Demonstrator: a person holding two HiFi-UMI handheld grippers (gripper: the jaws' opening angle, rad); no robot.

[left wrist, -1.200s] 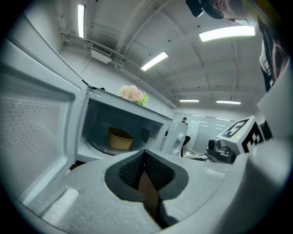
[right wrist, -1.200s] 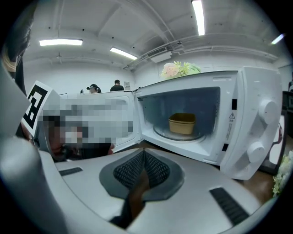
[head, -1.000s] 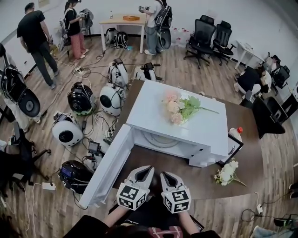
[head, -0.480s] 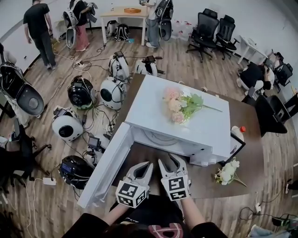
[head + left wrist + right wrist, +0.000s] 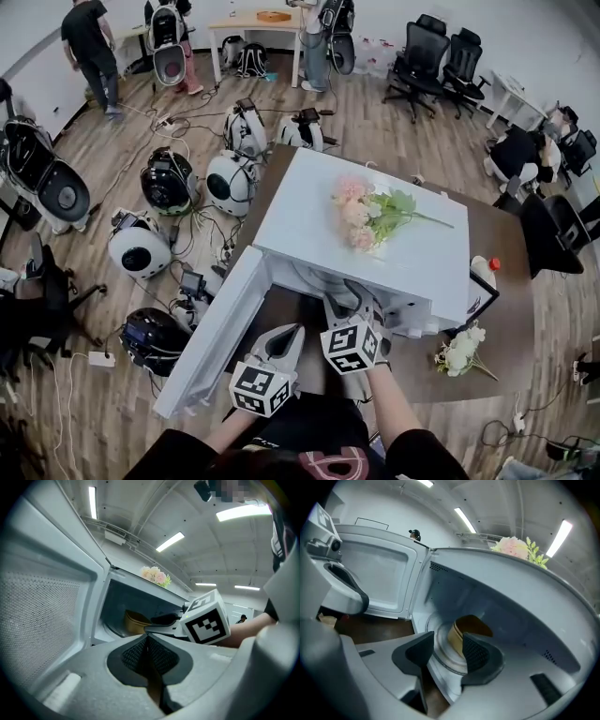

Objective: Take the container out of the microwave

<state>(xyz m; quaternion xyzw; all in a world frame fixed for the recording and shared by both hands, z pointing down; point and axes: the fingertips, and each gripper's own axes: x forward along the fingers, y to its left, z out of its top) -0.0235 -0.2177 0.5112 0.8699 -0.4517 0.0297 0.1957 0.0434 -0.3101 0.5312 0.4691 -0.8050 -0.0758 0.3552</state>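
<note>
Wood floor of a crowded workroom ran behind the brown table at centre frame, where the white microwave stood with its door swung toward lower left. My right gripper was at the oven's mouth. Its jaws had just been opening wide, with nothing between them. The tan container sat inside, just ahead. My left gripper hung closed and empty. As I judged it, the next move was to reach in, straddle the container's wall and close.

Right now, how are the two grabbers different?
The right gripper's jaws stand apart. They have just been opening, and nothing is between them yet. The left gripper's jaws are shut. The right gripper reaches to the microwave's opening, toward the container. The left gripper hangs back by the door. Both carry a marker cube and hold nothing.
</note>
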